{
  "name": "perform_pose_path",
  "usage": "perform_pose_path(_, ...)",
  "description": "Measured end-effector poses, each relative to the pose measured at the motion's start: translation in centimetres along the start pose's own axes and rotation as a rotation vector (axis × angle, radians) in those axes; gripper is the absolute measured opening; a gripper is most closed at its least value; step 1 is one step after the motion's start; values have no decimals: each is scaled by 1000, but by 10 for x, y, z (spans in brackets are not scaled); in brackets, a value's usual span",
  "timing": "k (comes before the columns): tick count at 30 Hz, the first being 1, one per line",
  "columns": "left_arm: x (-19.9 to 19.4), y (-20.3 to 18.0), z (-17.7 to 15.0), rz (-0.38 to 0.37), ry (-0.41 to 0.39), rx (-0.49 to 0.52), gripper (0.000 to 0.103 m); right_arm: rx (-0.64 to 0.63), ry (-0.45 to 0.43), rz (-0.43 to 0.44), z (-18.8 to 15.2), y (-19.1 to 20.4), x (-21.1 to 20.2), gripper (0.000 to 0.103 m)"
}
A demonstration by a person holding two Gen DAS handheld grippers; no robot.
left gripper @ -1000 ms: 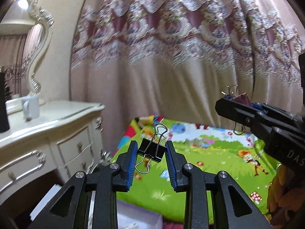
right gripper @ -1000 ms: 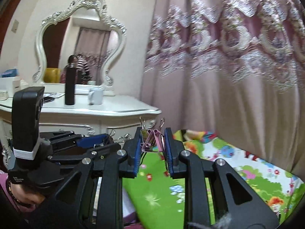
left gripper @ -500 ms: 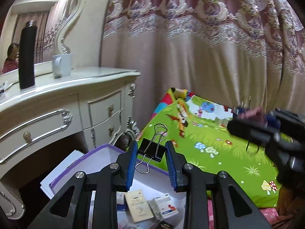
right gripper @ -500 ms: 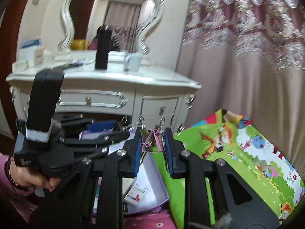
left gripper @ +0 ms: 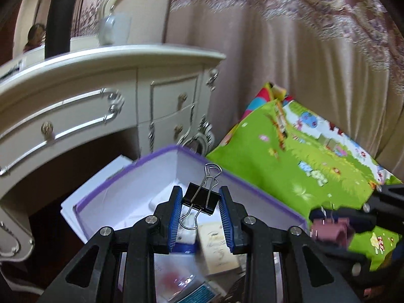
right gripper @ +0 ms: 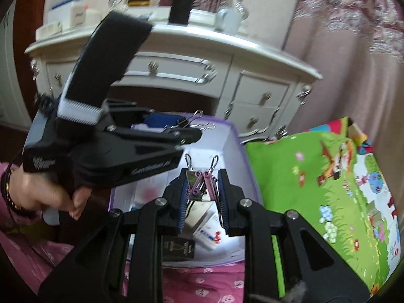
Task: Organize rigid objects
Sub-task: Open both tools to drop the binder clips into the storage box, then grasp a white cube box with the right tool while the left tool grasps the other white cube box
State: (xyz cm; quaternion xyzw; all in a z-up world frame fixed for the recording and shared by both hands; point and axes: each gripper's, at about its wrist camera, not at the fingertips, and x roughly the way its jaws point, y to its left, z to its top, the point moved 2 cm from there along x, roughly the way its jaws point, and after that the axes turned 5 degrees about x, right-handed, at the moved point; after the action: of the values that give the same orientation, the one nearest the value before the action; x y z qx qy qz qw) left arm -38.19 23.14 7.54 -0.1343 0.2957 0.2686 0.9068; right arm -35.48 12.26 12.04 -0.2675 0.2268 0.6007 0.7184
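- left gripper (left gripper: 200, 203) is pinching a black binder clip (left gripper: 199, 198) between its blue pads, wire handles sticking up and down, hanging right over the open purple-edged box (left gripper: 151, 156)
- right gripper (right gripper: 202, 188) is clamped on a pink binder clip (right gripper: 202, 184), silver handles pointing up, also above that same box (right gripper: 237, 151)
- in the left view the pink clip (left gripper: 330, 228) shows up blurry off to the right, just past the box's rim
- box already has stuff in it: small cards and packets, a dark little packet (right gripper: 178, 248) near the front
- box sits just beside a green cartoon-print mat (left gripper: 303, 159), with a white dresser (left gripper: 101, 96) right behind it
- black bottle (left gripper: 60, 15) and a white mug (left gripper: 115, 29) up on the dresser's surface
- curtain (left gripper: 290, 50) fills the background
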Motion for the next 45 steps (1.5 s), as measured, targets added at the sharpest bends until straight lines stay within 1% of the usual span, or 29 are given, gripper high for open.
perform_pose_path(4,14,15,-9,48,56,-34,32,-12,43,75,-7,9,19,26)
perform_pose_path(6,19,22,-12,104,87,-47,39,-5,67,119,-11,11,29,28)
perform_pose_path(7,23,24,-13,134,104,-52,60,3,80,133,-13,12,33,39)
perform_pose_path(8,24,27,-14,157,115,-57,85,20,90,141,-14,9,35,56)
perform_pose_path(9,25,29,-15,181,120,-60,92,39,88,144,-16,6,35,63)
perform_pose_path(10,24,29,-15,201,112,-62,94,64,72,144,-18,0,33,71)
perform_pose_path(13,23,24,-14,208,109,-41,94,133,29,117,-22,-24,19,72)
perform_pose_path(15,30,13,-10,198,126,-22,94,176,2,67,-27,-44,9,74)
perform_pose_path(17,40,-5,-4,151,147,-1,94,232,-9,5,-37,-71,1,78)
perform_pose_path(19,52,-31,5,79,166,27,94,299,-8,-64,-50,-101,-6,80)
perform_pose_path(21,70,-71,17,-57,194,71,94,364,4,-156,-68,-136,-13,83)
perform_pose_path(22,77,-85,22,-108,204,85,94,394,18,-211,-79,-156,-17,86)
perform_pose_path(23,89,-109,29,-185,218,111,94,427,41,-268,-91,-178,-19,87)
perform_pose_path(24,100,-129,34,-236,226,136,94,458,64,-312,-99,-198,-19,87)
perform_pose_path(25,118,-159,41,-307,236,179,94,507,87,-361,-115,-226,-21,88)
perform_pose_path(27,142,-202,48,-367,246,256,94,592,116,-412,-140,-272,-23,89)
perform_pose_path(28,162,-232,53,-382,251,309,94,634,132,-431,-151,-292,-23,89)
perform_pose_path(29,176,-250,56,-393,259,338,94,693,150,-460,-165,-318,-25,89)
perform_pose_path(31,206,-285,61,-419,284,380,94,817,164,-498,-190,-368,-25,89)
perform_pose_path(32,221,-303,62,-428,302,396,94,861,159,-507,-199,-386,-29,89)
perform_pose_path(34,242,-324,62,-434,339,404,95,946,153,-517,-214,-424,-27,89)
perform_pose_path(36,250,-337,61,-397,303,451,97,995,169,-503,-223,-463,-17,89)
perform_pose_path(38,249,-341,57,-383,299,492,102,987,203,-504,-223,-490,-2,90)
perform_pose_path(39,250,-341,56,-390,299,499,103,963,215,-512,-222,-501,4,90)
perform_pose_path(41,251,-338,58,-405,297,475,103,893,240,-529,-216,-524,22,91)
perform_pose_path(42,252,-337,60,-412,296,462,103,862,251,-531,-213,-533,31,94)
perform_pose_path(43,252,-335,61,-419,296,448,103,840,254,-503,-208,-546,40,97)
perform_pose_path(45,253,-335,62,-423,296,442,103,818,261,-488,-201,-564,53,97)
